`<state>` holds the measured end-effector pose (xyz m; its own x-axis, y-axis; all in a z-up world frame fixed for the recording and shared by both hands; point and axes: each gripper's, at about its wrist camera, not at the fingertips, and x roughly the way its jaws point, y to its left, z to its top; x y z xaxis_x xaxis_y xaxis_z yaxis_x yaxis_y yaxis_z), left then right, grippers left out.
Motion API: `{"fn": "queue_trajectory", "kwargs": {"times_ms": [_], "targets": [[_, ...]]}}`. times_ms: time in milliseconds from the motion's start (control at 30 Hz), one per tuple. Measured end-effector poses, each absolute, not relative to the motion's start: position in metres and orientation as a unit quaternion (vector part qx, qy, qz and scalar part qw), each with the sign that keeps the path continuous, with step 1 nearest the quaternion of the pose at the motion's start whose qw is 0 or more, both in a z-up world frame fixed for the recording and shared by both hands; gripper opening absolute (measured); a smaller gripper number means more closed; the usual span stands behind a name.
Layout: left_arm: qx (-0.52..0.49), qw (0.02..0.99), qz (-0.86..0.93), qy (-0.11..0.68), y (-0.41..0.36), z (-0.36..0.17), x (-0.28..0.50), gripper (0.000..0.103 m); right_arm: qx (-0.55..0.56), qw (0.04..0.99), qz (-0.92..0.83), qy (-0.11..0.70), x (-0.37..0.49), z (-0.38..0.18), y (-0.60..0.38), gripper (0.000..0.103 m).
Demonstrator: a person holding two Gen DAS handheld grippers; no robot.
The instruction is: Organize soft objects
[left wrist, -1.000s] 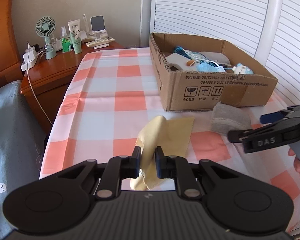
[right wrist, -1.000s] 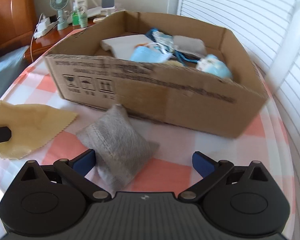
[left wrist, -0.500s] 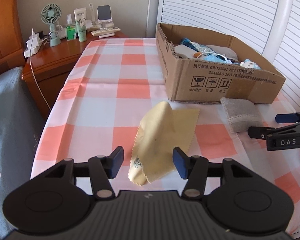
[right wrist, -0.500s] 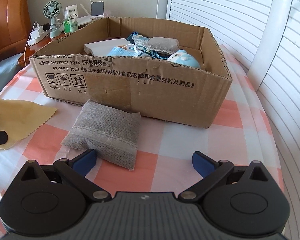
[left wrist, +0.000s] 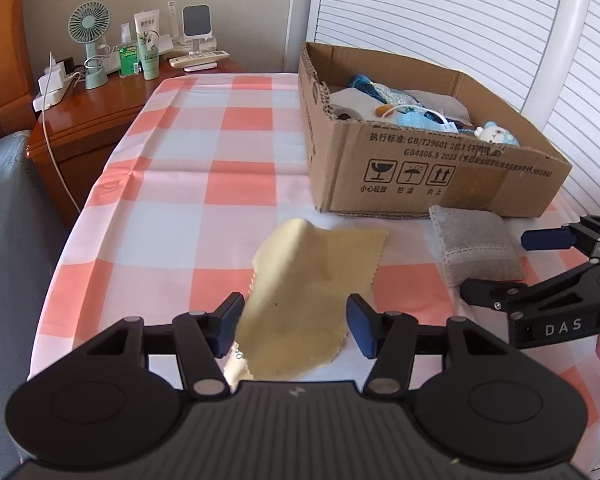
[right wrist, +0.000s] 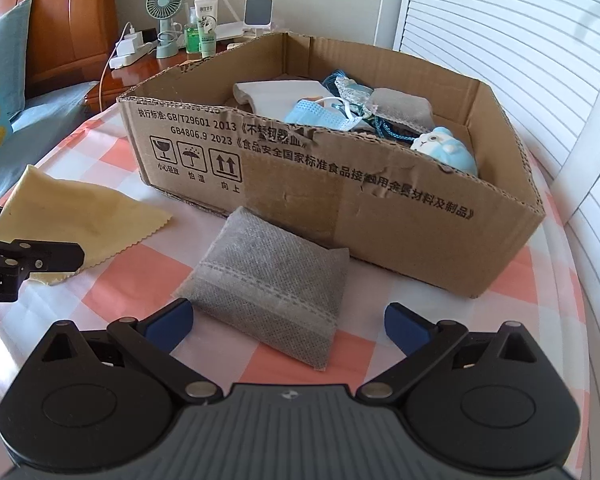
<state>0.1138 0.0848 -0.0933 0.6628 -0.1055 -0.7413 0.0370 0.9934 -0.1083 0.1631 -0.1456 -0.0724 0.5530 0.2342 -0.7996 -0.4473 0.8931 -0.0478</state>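
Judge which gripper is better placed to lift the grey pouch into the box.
Right. The right gripper faces the grey pouch with jaws open; the left gripper sits open over the yellow cloth.

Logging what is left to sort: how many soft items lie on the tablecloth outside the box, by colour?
Yellow: 1, the yellow cloth, lying between the open left tool fingers.
Grey: 1, the grey pouch, against the cardboard box, ahead of the open right tool.
Total: 2.
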Motion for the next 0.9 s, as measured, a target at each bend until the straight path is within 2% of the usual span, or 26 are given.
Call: {"fn": "queue_trajectory", "kwargs": {"times_ms": [133,200,300,433,667,900], "targets": [[-0.033,0.911,-0.04,0.409,0.082,-0.092,0.116,0.042,-0.12,0.87,0.2,0.435,0.164,-0.072,-0.147,0.103],[-0.031,0.911,-0.04,0.41,0.082,-0.092,0.116,0.029,-0.12,0.871,0.199,0.432,0.163,-0.072,-0.148,0.103],[-0.028,0.91,-0.044,0.412,0.081,-0.091,0.117,0.021,-0.129,0.876,0.195,0.421,0.161,-0.072,-0.147,0.103],[-0.024,0.91,-0.048,0.411,0.08,-0.092,0.116,0.021,-0.139,0.875,0.208,0.414,0.163,-0.071,-0.144,0.103],[-0.026,0.91,-0.052,0.412,0.081,-0.092,0.116,0.021,-0.135,0.833,0.293,0.45,0.149,-0.065,-0.132,0.103],[-0.026,0.909,-0.051,0.412,0.082,-0.092,0.116,0.021,-0.185,0.845,0.292,0.408,0.149,-0.056,-0.122,0.103]]}}
